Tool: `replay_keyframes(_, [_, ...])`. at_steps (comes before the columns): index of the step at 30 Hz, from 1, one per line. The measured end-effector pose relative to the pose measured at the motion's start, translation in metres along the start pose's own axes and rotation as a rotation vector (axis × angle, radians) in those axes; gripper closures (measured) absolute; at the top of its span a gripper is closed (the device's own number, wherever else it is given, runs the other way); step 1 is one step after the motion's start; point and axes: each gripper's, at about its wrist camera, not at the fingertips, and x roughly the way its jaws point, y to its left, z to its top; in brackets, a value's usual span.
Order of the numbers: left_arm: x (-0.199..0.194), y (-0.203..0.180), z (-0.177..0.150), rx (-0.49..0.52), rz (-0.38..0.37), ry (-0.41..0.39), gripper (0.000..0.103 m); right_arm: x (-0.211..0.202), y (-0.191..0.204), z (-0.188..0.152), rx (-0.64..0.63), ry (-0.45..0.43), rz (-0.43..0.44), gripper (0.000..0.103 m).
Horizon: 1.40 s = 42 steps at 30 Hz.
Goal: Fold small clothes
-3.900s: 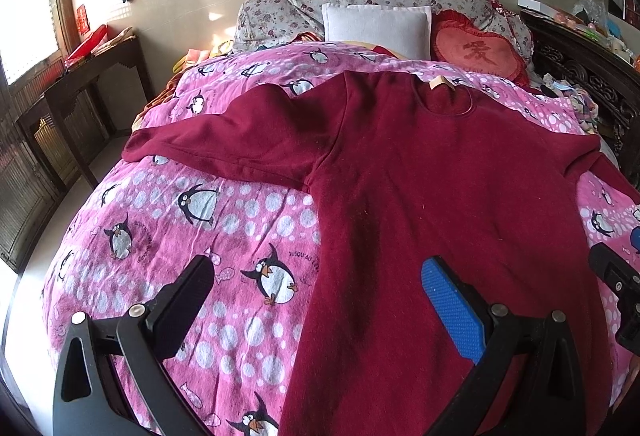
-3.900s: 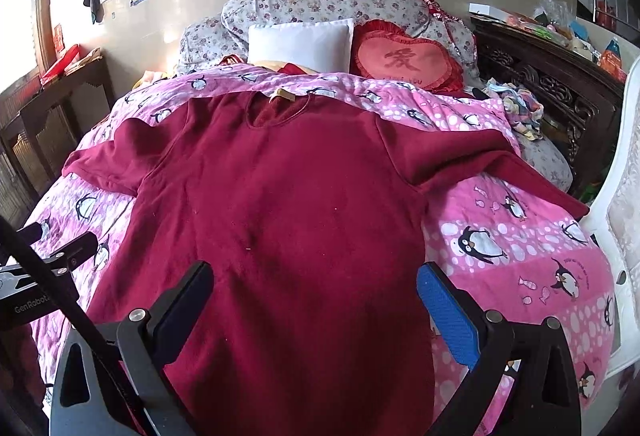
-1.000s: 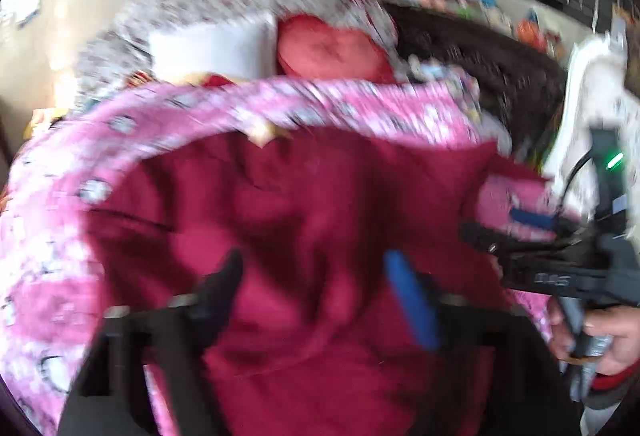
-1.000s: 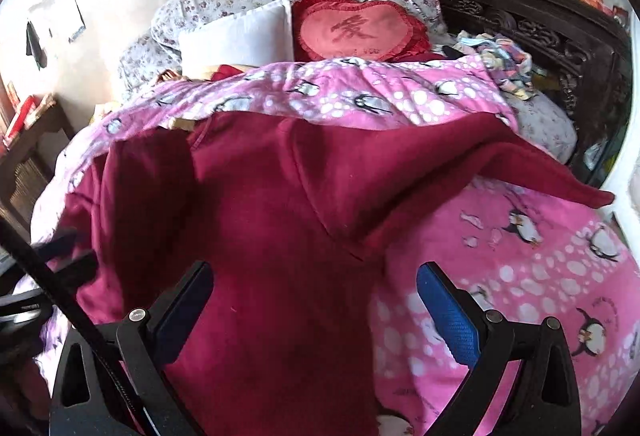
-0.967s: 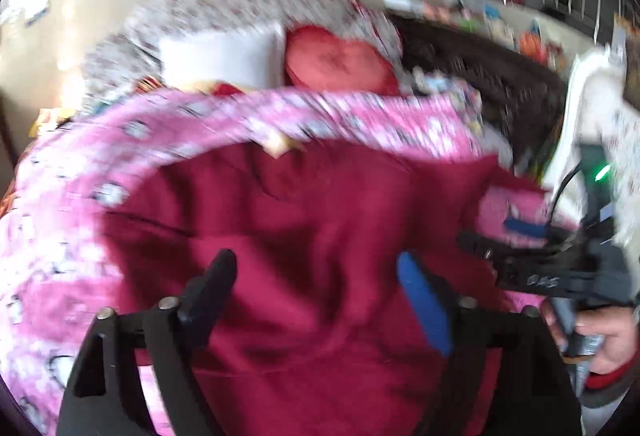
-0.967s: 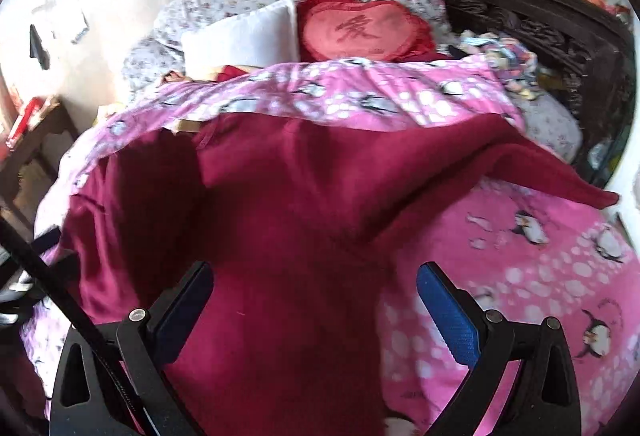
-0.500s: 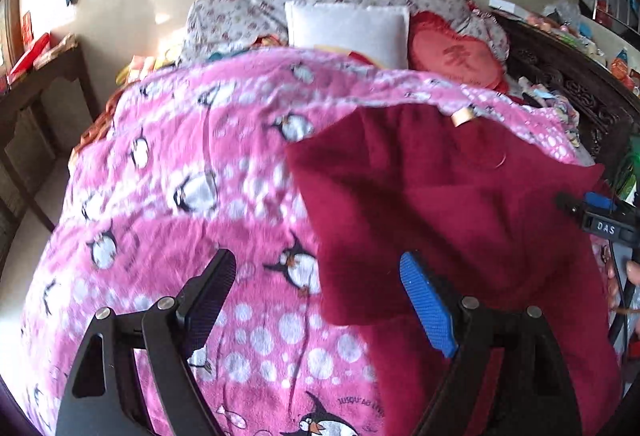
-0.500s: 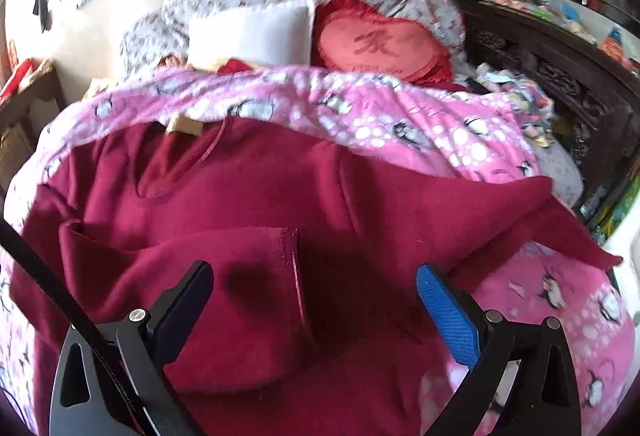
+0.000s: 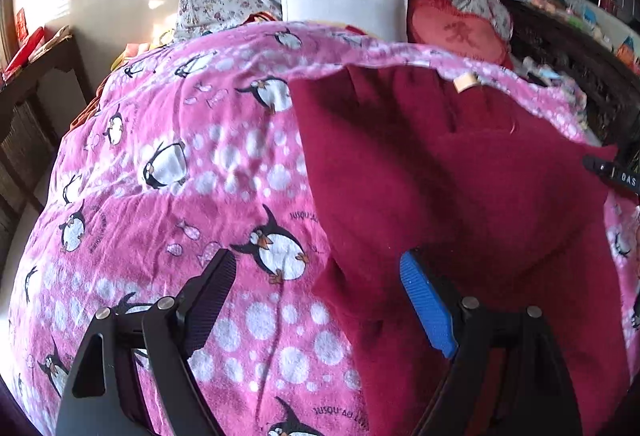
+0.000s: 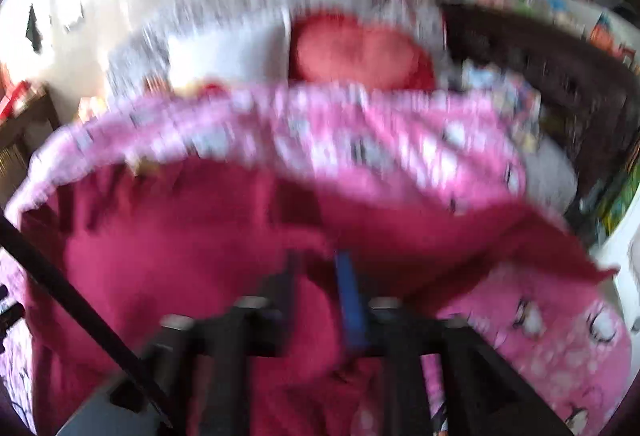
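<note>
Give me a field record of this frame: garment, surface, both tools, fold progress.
garment: dark red sweater, one side already folded in over the body
surface: pink penguin blanket on a bed
left tool: open, holding nothing, its blue finger over the sweater's folded edge
right tool: blurred view; jaws have just been closing, sweater fabric between them, grip not confirmed
other sleeve: spread out on the blanket, not yet folded
background: white pillow, red heart cushion
</note>
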Motion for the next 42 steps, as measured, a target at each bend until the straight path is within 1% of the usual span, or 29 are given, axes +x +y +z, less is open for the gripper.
replay_keyframes(1, [-0.003,0.0,0.002,0.0,0.0,-0.016,0.019,-0.001,-0.003,-0.002,0.011,-0.002,-0.004,0.044])
replay_keyframes(3, [-0.011,0.003,0.011,-0.016,0.007,-0.054,0.019,-0.021,-0.005,-0.005,0.029,-0.087,-0.029,0.037])
replay_keyframes(4, [-0.011,0.005,0.016,-0.027,0.015,-0.062,0.019,-0.033,0.001,-0.003,0.018,-0.127,-0.012,0.029])
replay_keyframes(5, [-0.01,0.006,0.023,-0.039,0.024,-0.064,0.019,-0.041,0.01,0.0,0.001,-0.144,0.032,0.024])
replay_keyframes(8, [0.007,0.004,0.039,-0.05,0.002,-0.025,0.019,-0.042,0.043,0.008,-0.061,-0.116,0.207,0.024])
replay_keyframes(9, [0.013,0.002,0.042,-0.047,-0.005,-0.014,0.019,-0.038,0.057,0.009,-0.08,-0.101,0.254,0.024])
replay_keyframes(10, [0.018,0.0,0.044,-0.037,0.008,-0.015,0.019,-0.034,0.068,0.009,-0.103,-0.091,0.271,0.025])
replay_keyframes(11, [0.024,-0.001,0.046,-0.019,0.064,-0.027,0.019,-0.029,0.083,0.006,-0.142,-0.082,0.281,0.032])
replay_keyframes(12, [0.03,0.0,0.048,-0.005,0.143,-0.032,0.019,-0.024,0.097,0.002,-0.186,-0.071,0.284,0.04])
replay_keyframes(13, [0.036,0.003,0.05,-0.003,0.186,-0.028,0.019,-0.018,0.111,-0.003,-0.233,-0.056,0.29,0.058])
replay_keyframes(14, [0.044,0.01,0.053,-0.009,0.209,-0.022,0.02,-0.013,0.125,-0.008,-0.275,-0.04,0.3,0.067])
replay_keyframes(17, [0.064,0.032,0.059,-0.062,0.261,0.008,0.02,0.012,0.161,-0.026,-0.341,-0.006,0.32,0.068])
replay_keyframes(18, [0.068,0.04,0.059,-0.089,0.255,0.021,0.02,0.021,0.17,-0.031,-0.369,0.008,0.3,0.068])
replay_keyframes(19, [0.07,0.046,0.059,-0.115,0.239,0.032,0.021,0.024,0.176,-0.035,-0.4,-0.008,0.258,0.068])
replay_keyframes(20, [0.069,0.053,0.058,-0.149,0.216,0.045,0.024,0.021,0.18,-0.037,-0.416,-0.02,0.244,0.068])
replay_keyframes(21, [0.065,0.058,0.055,-0.172,0.188,0.054,0.025,0.018,0.18,-0.036,-0.416,-0.018,0.244,0.068])
replay_keyframes(24, [0.045,0.059,0.047,-0.186,0.141,0.035,0.025,-0.005,0.171,-0.034,-0.365,-0.025,0.335,0.064])
replay_keyframes(26, [0.026,0.051,0.036,-0.189,0.084,0.014,0.025,-0.017,0.173,-0.04,-0.368,-0.023,0.381,0.06])
replay_keyframes(28, [0.014,0.039,0.027,-0.172,0.043,0.002,0.025,-0.014,0.182,-0.055,-0.391,0.029,0.444,0.055])
replay_keyframes(30, [0.009,0.025,0.02,-0.152,0.032,0.0,0.024,-0.001,0.192,-0.071,-0.412,0.091,0.413,0.055])
replay_keyframes(31, [0.009,0.017,0.015,-0.135,0.027,0.013,0.024,0.004,0.195,-0.076,-0.424,0.092,0.392,0.054])
replay_keyframes(32, [0.01,0.01,0.012,-0.112,0.022,0.027,0.024,0.001,0.195,-0.077,-0.432,0.075,0.392,0.054])
replay_keyframes(34, [0.009,-0.004,0.009,-0.064,0.04,0.036,0.024,-0.009,0.187,-0.071,-0.411,0.088,0.414,0.053])
replay_keyframes(35, [0.005,-0.01,0.008,-0.054,0.053,0.022,0.024,-0.015,0.176,-0.066,-0.374,0.081,0.422,0.049])
replay_keyframes(36, [0.001,-0.013,0.008,-0.056,0.049,0.009,0.024,-0.024,0.162,-0.06,-0.336,0.054,0.416,0.045])
replay_keyframes(37, [-0.004,-0.016,0.01,-0.061,0.031,-0.004,0.024,-0.031,0.147,-0.056,-0.306,0.022,0.393,0.038])
replay_keyframes(38, [-0.007,-0.019,0.011,-0.068,0.014,-0.013,0.024,-0.038,0.13,-0.051,-0.274,-0.011,0.347,0.035])
replay_keyframes(39, [-0.008,-0.022,0.013,-0.069,0.009,-0.016,0.021,-0.043,0.113,-0.046,-0.237,-0.037,0.286,0.034])
replay_keyframes(42, [0.004,-0.036,0.016,-0.053,0.021,0.0,0.019,-0.036,0.06,-0.034,-0.129,-0.068,0.123,0.034])
